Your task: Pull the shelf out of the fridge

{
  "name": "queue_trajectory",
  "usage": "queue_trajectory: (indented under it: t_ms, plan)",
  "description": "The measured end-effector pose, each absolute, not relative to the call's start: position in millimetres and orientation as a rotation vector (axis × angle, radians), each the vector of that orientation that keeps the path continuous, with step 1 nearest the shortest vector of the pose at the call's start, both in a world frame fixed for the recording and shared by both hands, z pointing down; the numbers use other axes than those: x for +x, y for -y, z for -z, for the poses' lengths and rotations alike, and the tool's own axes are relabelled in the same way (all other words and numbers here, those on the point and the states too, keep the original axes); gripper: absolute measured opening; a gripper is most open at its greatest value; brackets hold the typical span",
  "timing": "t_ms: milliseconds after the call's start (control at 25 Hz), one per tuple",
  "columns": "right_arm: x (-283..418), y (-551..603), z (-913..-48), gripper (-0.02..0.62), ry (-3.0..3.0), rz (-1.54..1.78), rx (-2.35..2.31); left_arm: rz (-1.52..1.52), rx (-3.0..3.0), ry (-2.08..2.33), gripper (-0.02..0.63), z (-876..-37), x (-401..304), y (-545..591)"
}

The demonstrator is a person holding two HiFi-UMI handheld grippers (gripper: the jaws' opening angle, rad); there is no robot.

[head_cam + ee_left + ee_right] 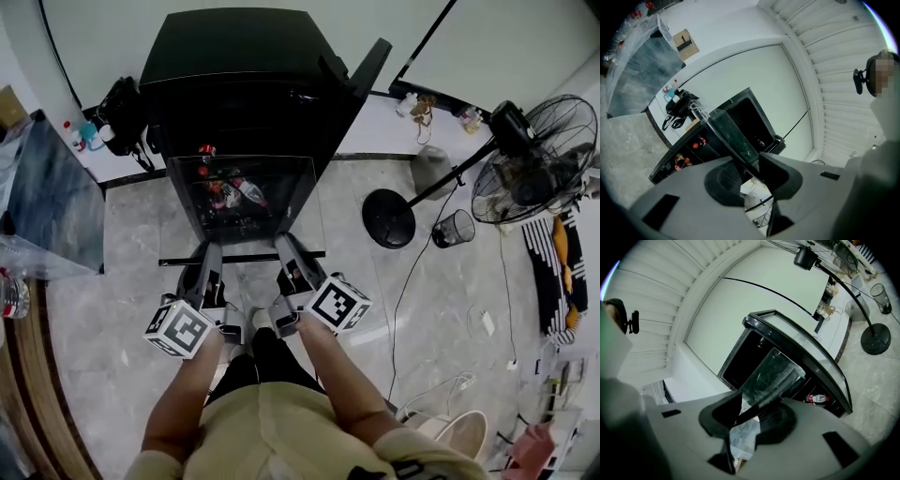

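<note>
The left tongs (208, 251) are clenched on the left part of the black front rim of the clear glass shelf (246, 255). The shelf is held above the grey marble floor (112, 309), drawn forward from the black fridge (244, 56), whose door stands open. Red-capped bottles (223, 187) show through the glass. The right tongs (286, 246) are opening, with the shelf's right front rim between their pads and touching them. A black standing fan (532, 173) stands far right

Murky, dark, cropped
Bottles (230, 192) behind the glass shelf (292, 202) are too blurred to tell apart; the fridge (234, 47) interior is black; a plastic bottle (8, 292) is cut by the left edge.
</note>
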State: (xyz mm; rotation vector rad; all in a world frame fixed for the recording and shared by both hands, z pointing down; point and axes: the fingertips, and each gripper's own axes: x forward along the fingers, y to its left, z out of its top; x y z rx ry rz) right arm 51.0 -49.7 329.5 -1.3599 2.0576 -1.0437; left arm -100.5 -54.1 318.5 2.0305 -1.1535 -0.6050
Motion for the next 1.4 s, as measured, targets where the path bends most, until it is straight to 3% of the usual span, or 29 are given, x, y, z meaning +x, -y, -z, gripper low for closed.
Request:
queue_trajectory:
  t_ms: [1400]
  plan:
    - [11,-24,-286,0.11,-2.097,0.974,-1.333,0.634,2.085,1.198,0.086,-274,-139,-24]
